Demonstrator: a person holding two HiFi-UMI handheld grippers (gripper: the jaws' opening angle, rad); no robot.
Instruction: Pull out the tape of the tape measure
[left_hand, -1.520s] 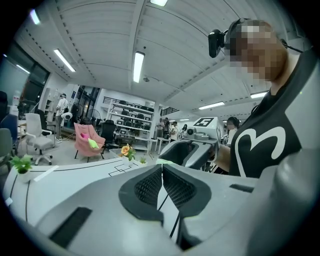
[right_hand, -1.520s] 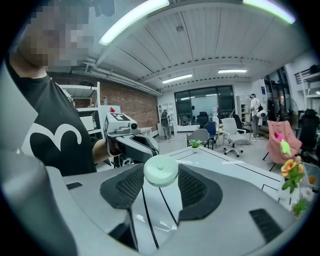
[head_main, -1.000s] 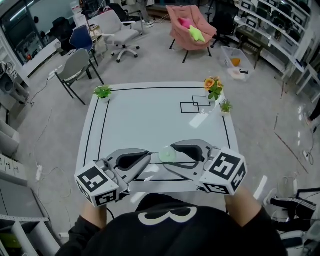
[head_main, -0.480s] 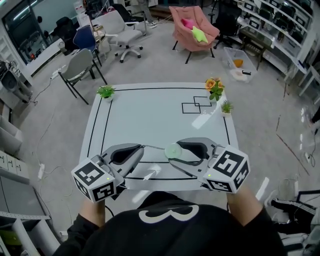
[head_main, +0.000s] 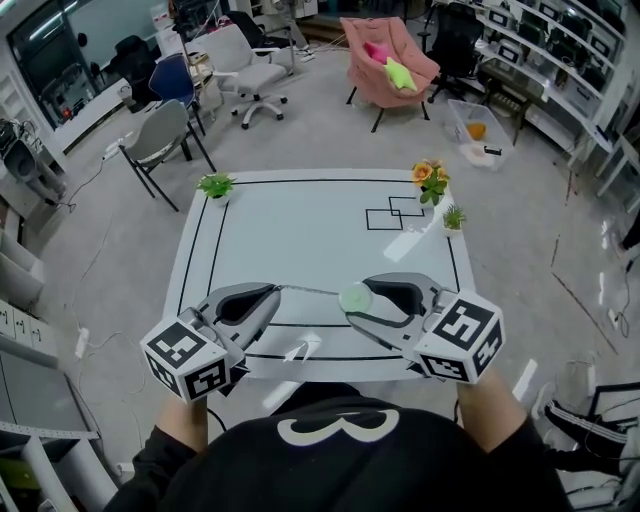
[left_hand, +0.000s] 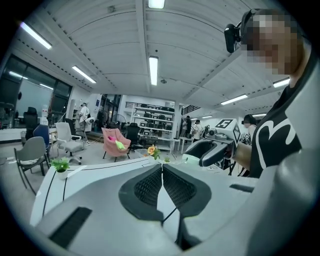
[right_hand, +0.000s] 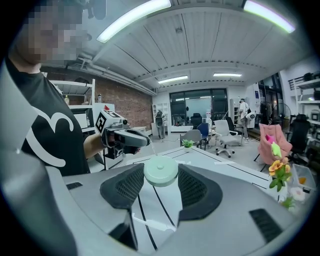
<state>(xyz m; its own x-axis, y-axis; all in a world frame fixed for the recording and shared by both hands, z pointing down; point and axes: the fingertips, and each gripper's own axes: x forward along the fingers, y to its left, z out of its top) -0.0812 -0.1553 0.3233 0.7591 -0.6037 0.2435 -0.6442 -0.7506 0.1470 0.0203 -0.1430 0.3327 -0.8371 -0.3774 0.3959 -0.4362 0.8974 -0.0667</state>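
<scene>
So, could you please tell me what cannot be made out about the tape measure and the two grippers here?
- Markings on the tape: head view, too thin and small to read.
- The tape's end: left gripper view, hidden between the shut pads of the left gripper.
- Outlet of the tape measure: right gripper view, hidden behind its own round case.

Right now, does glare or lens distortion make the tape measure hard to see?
Head view: glare patch on the table, tape measure sharp, tape thin. Left gripper view: fisheye bending, dark corners. Right gripper view: ceiling lights blown out, tape measure clear.
</scene>
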